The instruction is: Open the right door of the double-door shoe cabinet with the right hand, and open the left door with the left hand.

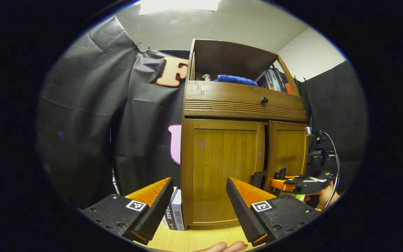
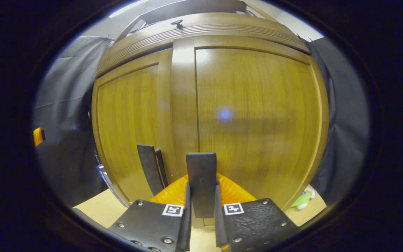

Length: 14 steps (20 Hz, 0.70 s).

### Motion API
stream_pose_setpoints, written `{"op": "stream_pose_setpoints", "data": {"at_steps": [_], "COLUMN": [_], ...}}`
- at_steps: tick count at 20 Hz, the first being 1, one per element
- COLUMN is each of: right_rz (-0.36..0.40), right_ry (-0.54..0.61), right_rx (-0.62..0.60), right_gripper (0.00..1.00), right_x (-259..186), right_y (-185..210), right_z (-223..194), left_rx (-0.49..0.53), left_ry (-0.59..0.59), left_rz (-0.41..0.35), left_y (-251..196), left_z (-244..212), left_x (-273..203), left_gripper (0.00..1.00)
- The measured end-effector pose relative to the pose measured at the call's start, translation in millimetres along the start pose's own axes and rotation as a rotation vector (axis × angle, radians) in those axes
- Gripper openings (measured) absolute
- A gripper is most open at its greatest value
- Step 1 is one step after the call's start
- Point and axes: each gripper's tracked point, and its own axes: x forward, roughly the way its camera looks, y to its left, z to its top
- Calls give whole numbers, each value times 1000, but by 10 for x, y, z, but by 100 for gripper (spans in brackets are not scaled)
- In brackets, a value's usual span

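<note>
The wooden shoe cabinet stands straight ahead in the left gripper view. Its left door is closed, and a narrow dark gap separates it from the right door. My left gripper hangs open in front of the left door, holding nothing. The right gripper reaches in low at the right door's inner edge. In the right gripper view my right gripper is shut on the right door's dark upright handle. The left door's handle stands just left of it. The right door is very close.
A drawer with a dark knob sits above the doors. The open shelf on top holds a blue cloth and books. More books stand left of the cabinet on the wooden tabletop. A green toy lies at the right.
</note>
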Motion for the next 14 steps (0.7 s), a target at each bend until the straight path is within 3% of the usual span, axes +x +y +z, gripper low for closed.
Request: {"op": "stream_pose_setpoints", "data": {"at_steps": [4, 5, 14], "right_rz": [9, 16, 26], "right_ry": [-7, -12, -34], "right_rx": [-11, -7, 11], "right_gripper": [28, 28, 28], "right_x": [-202, -253, -564], "right_y": [-28, -34, -134], "right_z": [-18, -25, -38], "left_rx": [-1, -1, -10], "left_ry": [4, 5, -6], "left_rz": [2, 3, -11], "left_y": [1, 5, -20], "left_z": [-8, -7, 14], "left_x": [-3, 0, -8], "left_gripper": [94, 88, 88]}}
